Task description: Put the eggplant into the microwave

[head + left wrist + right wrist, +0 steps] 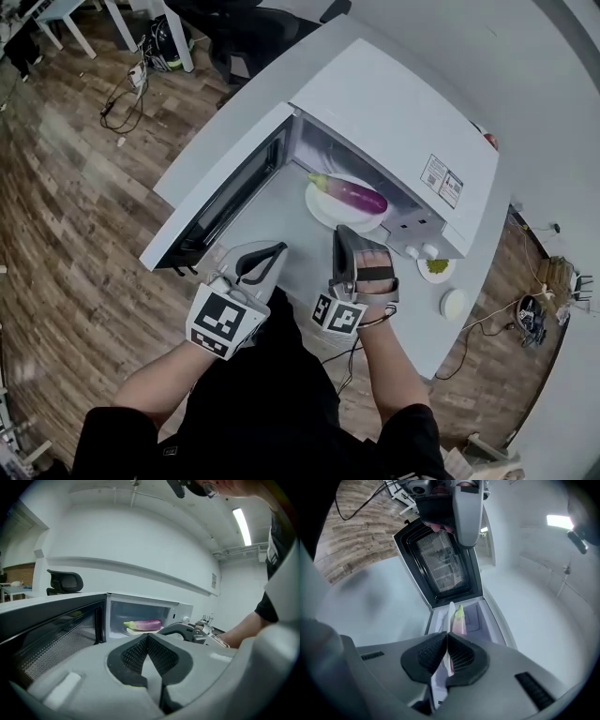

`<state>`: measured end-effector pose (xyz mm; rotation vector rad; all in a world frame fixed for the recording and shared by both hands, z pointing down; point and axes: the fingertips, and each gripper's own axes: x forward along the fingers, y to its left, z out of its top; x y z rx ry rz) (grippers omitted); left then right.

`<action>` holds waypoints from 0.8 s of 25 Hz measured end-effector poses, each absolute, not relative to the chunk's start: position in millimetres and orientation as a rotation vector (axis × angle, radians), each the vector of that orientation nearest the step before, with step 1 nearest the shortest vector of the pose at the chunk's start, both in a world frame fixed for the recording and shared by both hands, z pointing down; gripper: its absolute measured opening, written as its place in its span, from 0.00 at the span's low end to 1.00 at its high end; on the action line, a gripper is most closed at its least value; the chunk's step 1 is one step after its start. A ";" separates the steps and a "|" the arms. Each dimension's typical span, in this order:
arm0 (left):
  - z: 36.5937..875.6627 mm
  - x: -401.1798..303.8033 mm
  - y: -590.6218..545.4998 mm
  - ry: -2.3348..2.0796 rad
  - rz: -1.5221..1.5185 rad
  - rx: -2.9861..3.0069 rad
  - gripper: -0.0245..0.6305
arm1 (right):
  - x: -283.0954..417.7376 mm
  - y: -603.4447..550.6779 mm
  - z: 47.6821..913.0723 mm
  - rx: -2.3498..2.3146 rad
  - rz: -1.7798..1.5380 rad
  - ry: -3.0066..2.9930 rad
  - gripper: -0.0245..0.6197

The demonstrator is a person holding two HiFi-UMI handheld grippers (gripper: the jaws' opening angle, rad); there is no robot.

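The eggplant (349, 194) already lies on its plate (317, 212) inside the open microwave (403, 122) at centre frame, while below it the left gripper (265, 253) and right gripper (345, 234) are empty, jaws pressed together.
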<state>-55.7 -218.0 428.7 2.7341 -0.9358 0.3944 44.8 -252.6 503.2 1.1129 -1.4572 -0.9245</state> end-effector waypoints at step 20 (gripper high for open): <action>452.5 -34.2 -274.9 -0.926 0.449 2.690 0.05 | 80.9 -337.5 550.5 1.147 -0.810 -1.446 0.07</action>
